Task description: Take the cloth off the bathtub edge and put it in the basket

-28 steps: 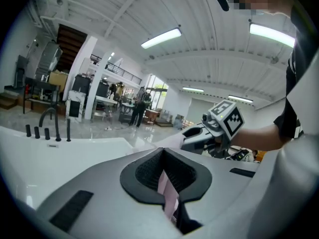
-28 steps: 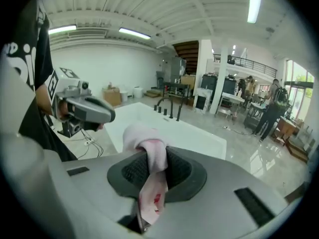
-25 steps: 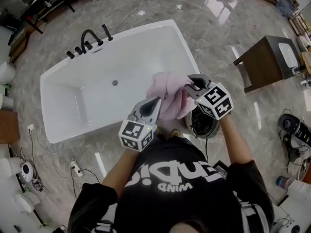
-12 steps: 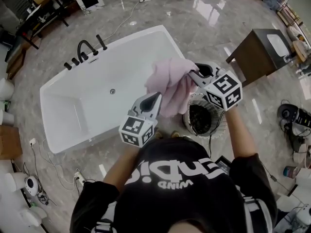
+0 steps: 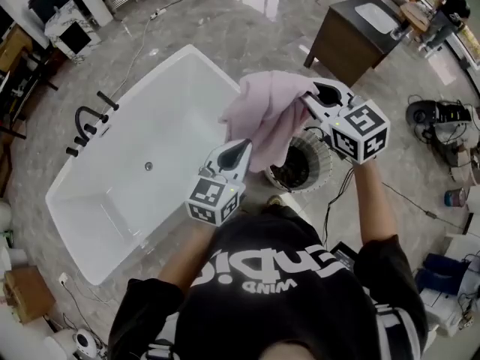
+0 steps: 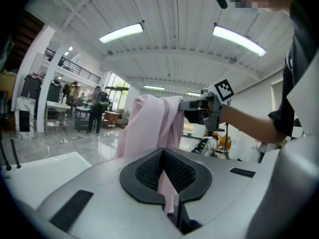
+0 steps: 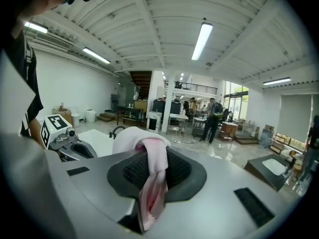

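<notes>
Over the last second both grippers have been swinging the pink cloth (image 5: pixel 264 115) up and away from the white bathtub (image 5: pixel 154 118), and it is now hanging clear of the tub edge. The left gripper (image 5: pixel 238 151) is pinching the lower end, a thin fold showing between its nearly closed jaws in the left gripper view. The right gripper (image 5: pixel 313 96) is clamping a bunched upper corner, its jaws narrow on the fabric.

The cloth is stretching slantwise between them, high at the right gripper and low at the left. The woven basket (image 5: pixel 325 163) is sitting on the floor below and slightly toward the person's right, just beside the tub's corner. The right gripper looks nearer to being over its mouth, so carrying the cloth rightward and down is probably what the drop needs.

The glossy marble floor (image 5: pixel 247 21) is reflecting ceiling lights. A dark wooden washstand (image 5: pixel 345 40) is standing well apart in the open showroom.
</notes>
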`<state>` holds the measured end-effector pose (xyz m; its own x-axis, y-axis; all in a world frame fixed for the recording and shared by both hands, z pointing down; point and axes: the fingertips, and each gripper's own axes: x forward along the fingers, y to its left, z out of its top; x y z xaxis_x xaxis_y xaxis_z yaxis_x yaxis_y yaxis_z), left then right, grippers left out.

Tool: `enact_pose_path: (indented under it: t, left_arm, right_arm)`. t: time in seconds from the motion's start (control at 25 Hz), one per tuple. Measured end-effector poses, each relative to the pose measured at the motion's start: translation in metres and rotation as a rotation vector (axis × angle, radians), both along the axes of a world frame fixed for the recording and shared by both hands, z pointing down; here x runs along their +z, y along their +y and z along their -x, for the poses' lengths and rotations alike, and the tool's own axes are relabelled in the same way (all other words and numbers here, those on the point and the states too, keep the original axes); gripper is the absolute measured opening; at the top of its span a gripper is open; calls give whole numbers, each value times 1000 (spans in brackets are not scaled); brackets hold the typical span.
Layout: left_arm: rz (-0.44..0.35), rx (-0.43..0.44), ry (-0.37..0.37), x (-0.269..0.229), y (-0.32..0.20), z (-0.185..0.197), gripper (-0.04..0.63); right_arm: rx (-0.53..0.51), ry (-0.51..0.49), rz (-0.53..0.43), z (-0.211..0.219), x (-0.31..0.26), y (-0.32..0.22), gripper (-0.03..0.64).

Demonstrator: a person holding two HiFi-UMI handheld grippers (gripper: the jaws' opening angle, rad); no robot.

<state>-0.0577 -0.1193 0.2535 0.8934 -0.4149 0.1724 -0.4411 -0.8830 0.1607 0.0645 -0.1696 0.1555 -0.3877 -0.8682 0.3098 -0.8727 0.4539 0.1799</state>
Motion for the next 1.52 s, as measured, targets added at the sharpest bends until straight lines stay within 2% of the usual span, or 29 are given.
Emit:
enact_pose_path:
  t: [0.24,0.36,0.52,0.76,1.16,1.52]
  left_arm:
    - [7,200,-7,-1,30,-89,12]
    - [11,271,-14,2,36,-124,13]
    - [12,328,-20,6,43,-160,12]
    - [19,366,-37,9,65,-222,12]
    - [37,451,-77,24,78,-266,13]
    - [79,472,-101,43,60,-265,12]
  right_arm:
    - [226,13,-3,-105,-7,59,58]
    - [308,17,5,-145,-3,78,60]
    - [380,21,18,-183,8,98,60]
    - [452,-16,44,-236,27,128,60]
    - [526,-127,30,-276,41,139,60]
    - [546,-147,63,-263,75,123,58]
